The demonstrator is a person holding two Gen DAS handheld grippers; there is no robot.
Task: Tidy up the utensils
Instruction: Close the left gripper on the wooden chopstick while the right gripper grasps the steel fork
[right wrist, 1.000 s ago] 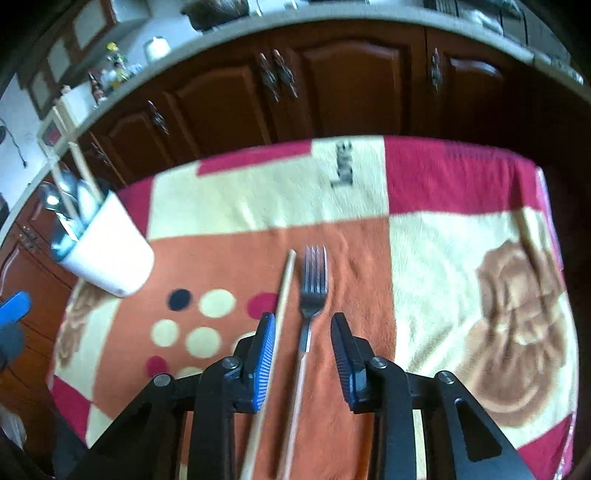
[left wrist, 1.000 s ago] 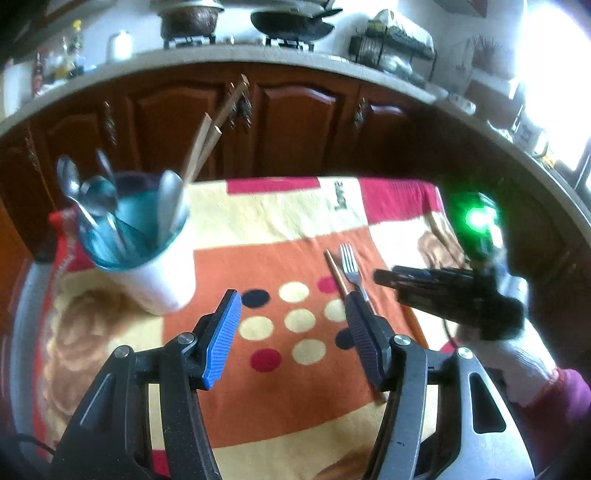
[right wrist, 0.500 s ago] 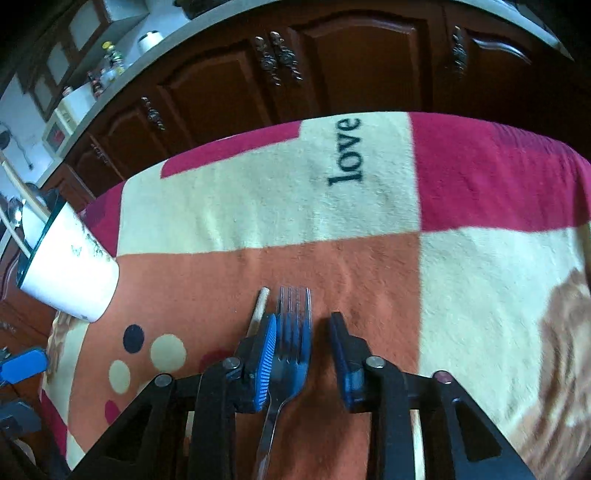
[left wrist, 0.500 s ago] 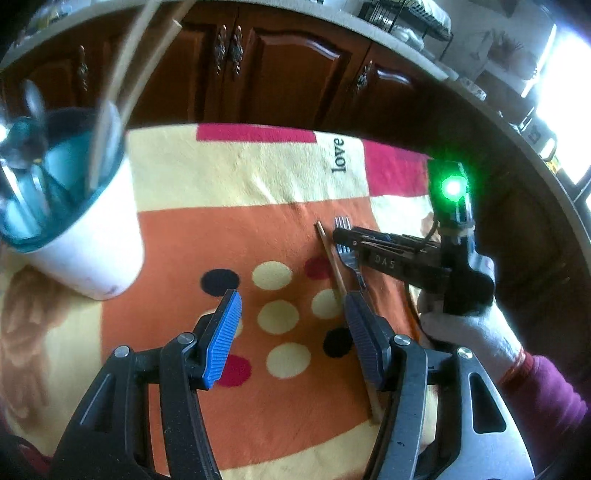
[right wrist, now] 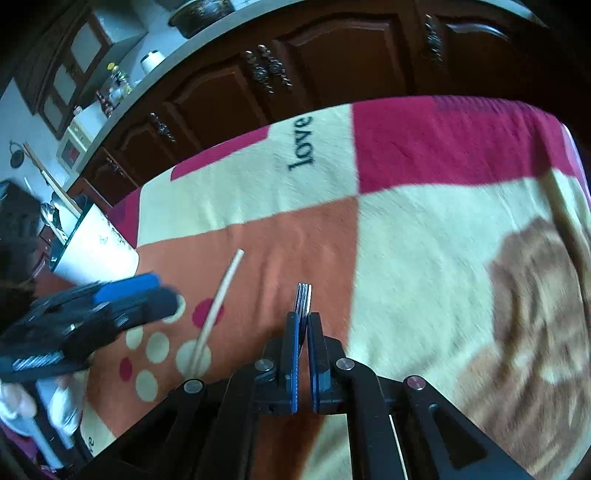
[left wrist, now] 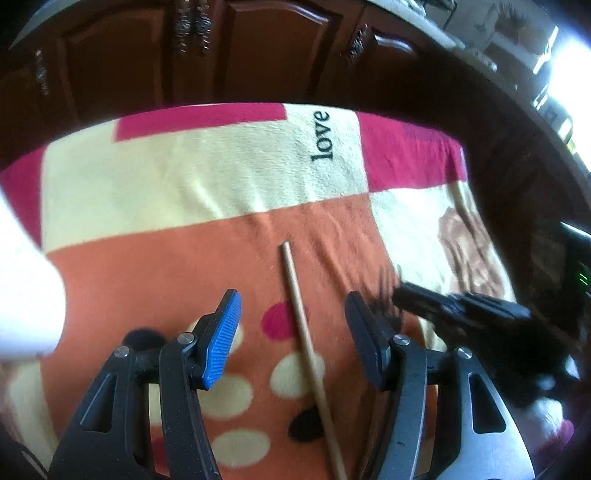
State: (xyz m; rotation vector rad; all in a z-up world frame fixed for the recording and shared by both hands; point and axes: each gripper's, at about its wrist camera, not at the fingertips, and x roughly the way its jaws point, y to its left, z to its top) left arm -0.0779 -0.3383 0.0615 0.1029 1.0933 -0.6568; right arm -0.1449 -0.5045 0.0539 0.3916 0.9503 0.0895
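Observation:
My right gripper [right wrist: 303,323] is shut on a metal fork [right wrist: 303,295], whose tines stick out past the pads above the patterned blanket [right wrist: 424,221]. Seen from the left wrist, the right gripper [left wrist: 424,299] is a dark blur beside my right finger. My left gripper [left wrist: 291,295] is low over the blanket [left wrist: 184,177], jaws closing slightly but still apart. A wooden chopstick [left wrist: 306,343] lies between them, untouched. The chopstick [right wrist: 218,302] and left gripper [right wrist: 140,299] also show from the right wrist. A white cup [right wrist: 96,251] with spoons and sticks stands at the left.
The cup's white wall [left wrist: 26,288] fills the left edge of the left wrist view. Dark wooden cabinets [left wrist: 258,55] run behind the table. A counter with a pot [right wrist: 207,14] and bottles lies beyond. The blanket's far edge drops off toward the cabinets.
My right gripper went forward over the fork and shut on it. My left gripper moved right and down until it straddles the chopstick, and the cup slid to the left edge of its view.

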